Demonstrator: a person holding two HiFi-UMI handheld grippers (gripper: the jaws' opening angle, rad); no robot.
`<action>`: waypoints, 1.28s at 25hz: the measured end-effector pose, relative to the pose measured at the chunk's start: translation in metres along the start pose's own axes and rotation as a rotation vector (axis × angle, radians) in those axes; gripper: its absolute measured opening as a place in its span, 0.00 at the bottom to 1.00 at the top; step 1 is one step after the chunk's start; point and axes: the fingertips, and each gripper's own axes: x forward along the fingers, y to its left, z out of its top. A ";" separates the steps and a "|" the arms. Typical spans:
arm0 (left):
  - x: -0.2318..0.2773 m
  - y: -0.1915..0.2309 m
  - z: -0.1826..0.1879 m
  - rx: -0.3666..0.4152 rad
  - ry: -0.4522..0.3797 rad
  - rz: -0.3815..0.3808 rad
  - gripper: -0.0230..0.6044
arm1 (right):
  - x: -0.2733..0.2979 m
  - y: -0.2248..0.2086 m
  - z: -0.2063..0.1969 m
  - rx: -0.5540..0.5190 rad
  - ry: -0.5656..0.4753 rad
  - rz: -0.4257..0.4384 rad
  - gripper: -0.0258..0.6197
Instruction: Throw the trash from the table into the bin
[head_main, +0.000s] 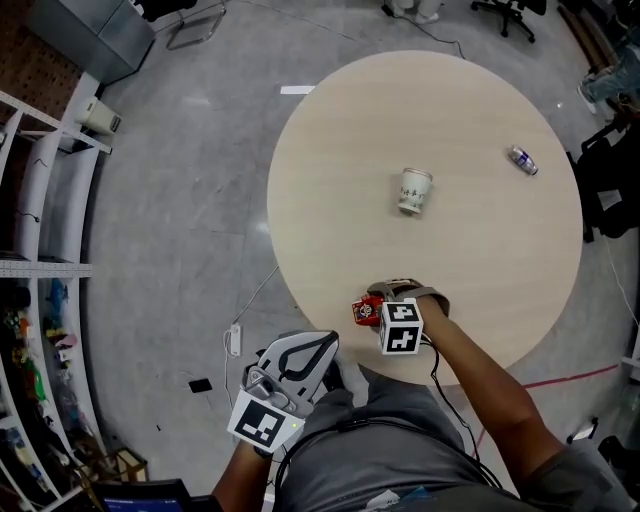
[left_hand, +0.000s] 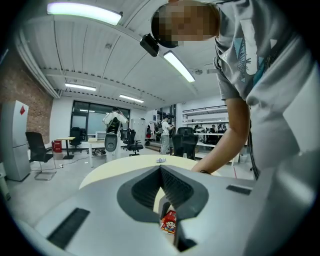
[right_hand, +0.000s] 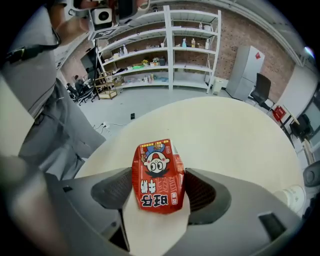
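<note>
A small red milk carton (right_hand: 157, 175) with a cartoon face stands at the near edge of the round beige table (head_main: 480, 270). My right gripper (right_hand: 159, 192) points steeply down over it, jaws wide, one pad on each side of the carton (head_main: 366, 311); I see no squeeze. Farther out on the table a paper cup (head_main: 415, 190) lies on its side, and a small crushed can (head_main: 524, 160) sits near the far right rim. My left gripper (head_main: 328, 342) hangs off the table near the person's waist, its tips together and empty. Through its jaws (left_hand: 161, 170) the carton (left_hand: 169, 222) shows. No bin is in view.
White shelving (head_main: 40, 250) lines the left side of the room. A cable and power strip (head_main: 234, 340) lie on the grey floor by the table's near-left edge. Office chairs (head_main: 510, 10) and a dark bag (head_main: 610, 180) stand beyond the far and right rims.
</note>
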 end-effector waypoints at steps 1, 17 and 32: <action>-0.002 -0.001 0.002 0.004 -0.001 0.001 0.11 | -0.002 0.000 0.000 0.012 0.008 -0.010 0.56; -0.074 -0.062 0.053 0.157 -0.113 -0.046 0.11 | -0.171 0.026 0.056 0.356 -0.261 -0.477 0.56; -0.149 -0.158 0.113 0.354 -0.301 -0.167 0.11 | -0.339 0.170 0.109 0.437 -0.473 -0.854 0.56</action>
